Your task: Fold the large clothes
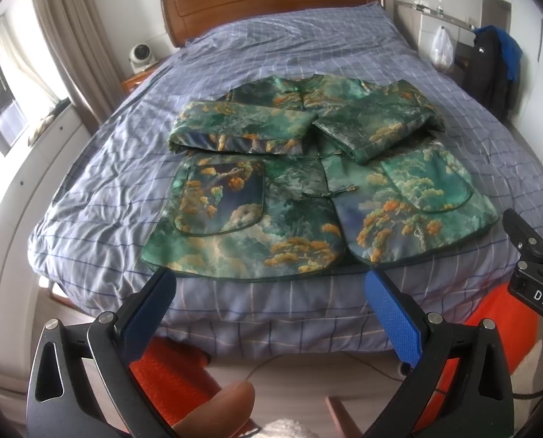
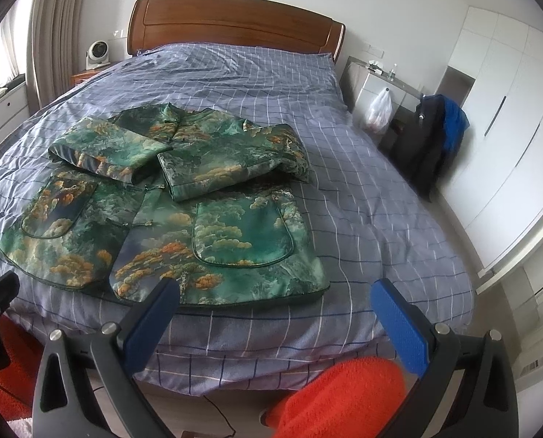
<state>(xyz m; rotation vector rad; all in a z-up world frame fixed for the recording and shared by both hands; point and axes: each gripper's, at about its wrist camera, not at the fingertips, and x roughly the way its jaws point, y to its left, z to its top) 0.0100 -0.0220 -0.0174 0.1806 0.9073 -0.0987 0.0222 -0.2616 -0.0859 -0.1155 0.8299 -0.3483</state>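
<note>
A green patterned jacket (image 1: 271, 189) with orange and cloud prints lies front-up on the bed, hem toward me, both sleeves folded across its chest. The right wrist view has the same jacket (image 2: 169, 204) left of centre. My left gripper (image 1: 269, 288) hangs open just short of the hem, over the bed's near edge, with nothing between its blue pads. My right gripper (image 2: 276, 297) is open too, near the jacket's right hem corner, holding nothing. Part of the right gripper's body (image 1: 534, 266) shows at the left wrist view's right edge.
The bed (image 1: 307, 47) has a blue checked cover and a wooden headboard (image 1: 271, 0). A small fan (image 1: 142, 54) sits on a nightstand at left. At right, a plastic bag (image 2: 379, 111) and dark clothes (image 2: 431, 135) hang by a desk. The person wears orange fuzzy trousers (image 2: 344, 398) below the grippers.
</note>
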